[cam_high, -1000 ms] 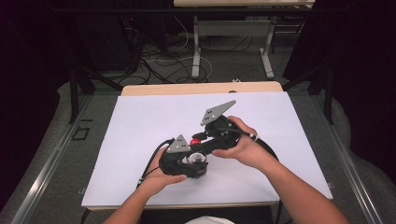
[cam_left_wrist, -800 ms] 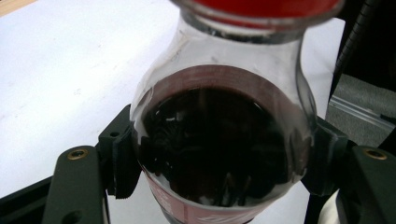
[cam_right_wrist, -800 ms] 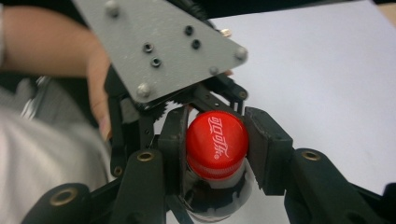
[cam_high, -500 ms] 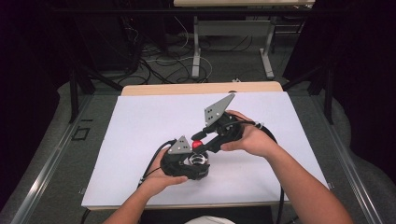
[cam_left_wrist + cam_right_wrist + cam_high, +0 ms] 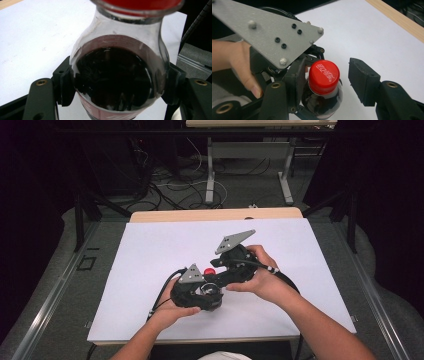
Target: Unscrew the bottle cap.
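Red cap [image 5: 208, 271]: in the high view, a small spot between the two grippers above the white table [image 5: 150, 255]; the bottle below it is hidden by the black gripper bodies.
High view, hands: left hand [image 5: 170, 307] and right hand [image 5: 262, 280] wrap the tools, so neither pair of jaws can be made out.
Left gripper view: left gripper [image 5: 117, 92] clamped on the bottle [image 5: 115, 82], dark drink inside; cap cut off at the top edge.
Right gripper view: right gripper [image 5: 324, 80] jaws have just been opening; one pad seems to touch the cap [image 5: 324, 76], the other stands clear.
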